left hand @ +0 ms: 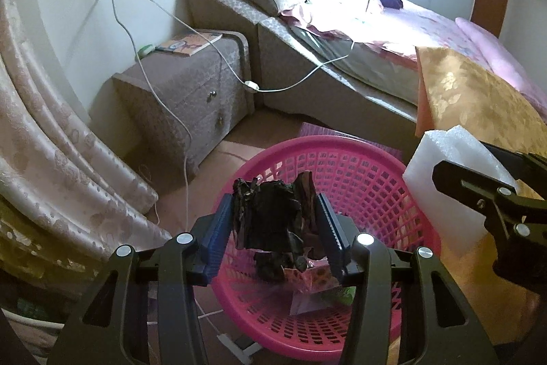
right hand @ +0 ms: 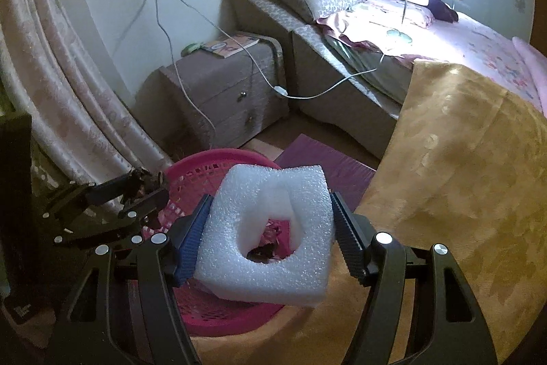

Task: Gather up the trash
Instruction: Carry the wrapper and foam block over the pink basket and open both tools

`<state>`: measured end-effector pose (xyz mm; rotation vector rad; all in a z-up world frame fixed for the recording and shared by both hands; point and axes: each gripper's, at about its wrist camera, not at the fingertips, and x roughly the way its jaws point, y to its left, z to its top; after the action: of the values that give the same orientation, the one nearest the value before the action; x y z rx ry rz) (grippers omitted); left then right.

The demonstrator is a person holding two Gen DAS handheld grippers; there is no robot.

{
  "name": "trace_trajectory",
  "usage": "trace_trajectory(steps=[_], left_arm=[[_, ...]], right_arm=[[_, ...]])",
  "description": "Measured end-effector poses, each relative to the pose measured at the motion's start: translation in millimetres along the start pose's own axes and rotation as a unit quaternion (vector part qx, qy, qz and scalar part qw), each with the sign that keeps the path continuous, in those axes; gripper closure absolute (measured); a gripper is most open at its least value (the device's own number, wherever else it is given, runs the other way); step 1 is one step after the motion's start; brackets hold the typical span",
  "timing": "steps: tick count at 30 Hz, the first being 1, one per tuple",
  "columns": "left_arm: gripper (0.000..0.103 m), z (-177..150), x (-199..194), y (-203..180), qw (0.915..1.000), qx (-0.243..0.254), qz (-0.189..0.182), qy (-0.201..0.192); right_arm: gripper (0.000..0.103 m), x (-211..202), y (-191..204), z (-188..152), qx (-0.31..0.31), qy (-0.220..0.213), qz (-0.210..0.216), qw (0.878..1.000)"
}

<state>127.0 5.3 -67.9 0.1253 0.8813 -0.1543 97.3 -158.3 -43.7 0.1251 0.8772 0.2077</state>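
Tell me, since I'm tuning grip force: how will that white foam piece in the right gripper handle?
The white foam piece looks like light, airy packing foam, so probably little weight for its bulk. The right gripper pinches its sides; it seems soft and may dent. Its hollow centre suggests it could buckle under hard squeezing.

Left gripper (left hand: 273, 228) w/ dark wrapper (left hand: 270, 221) over basket (left hand: 369, 180)

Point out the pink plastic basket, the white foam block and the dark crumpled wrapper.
Pink plastic mesh basket (left hand: 369, 180): left wrist view, inner far wall.
White foam block with a hole (right hand: 273, 190): right wrist view, upper face, above the hole.
Dark crumpled wrapper (left hand: 270, 214): left wrist view, its middle, between the left tongs.
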Motion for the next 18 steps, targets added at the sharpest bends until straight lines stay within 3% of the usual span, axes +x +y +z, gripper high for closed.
trace_trajectory(steps=[9,11,14,18], left_arm=[[0.046,-3,4,-2,1.0000,0.004,0.006,0.003],[0.035,-3,3,-1,1.0000,0.000,0.009,0.002],[0.027,-3,1,2,0.9998,-0.004,0.016,-0.007],[0.023,-3,-2,0,0.9997,-0.002,0.018,-0.014]], right_arm=[[0.024,-3,-6,2,0.018,-0.003,0.019,1.000],[0.023,-5,-6,1,0.019,-0.005,0.019,1.000],[0.022,-9,-8,-1,0.024,-0.008,0.017,1.000],[0.021,-15,-11,-4,0.029,-0.013,0.012,0.999]])
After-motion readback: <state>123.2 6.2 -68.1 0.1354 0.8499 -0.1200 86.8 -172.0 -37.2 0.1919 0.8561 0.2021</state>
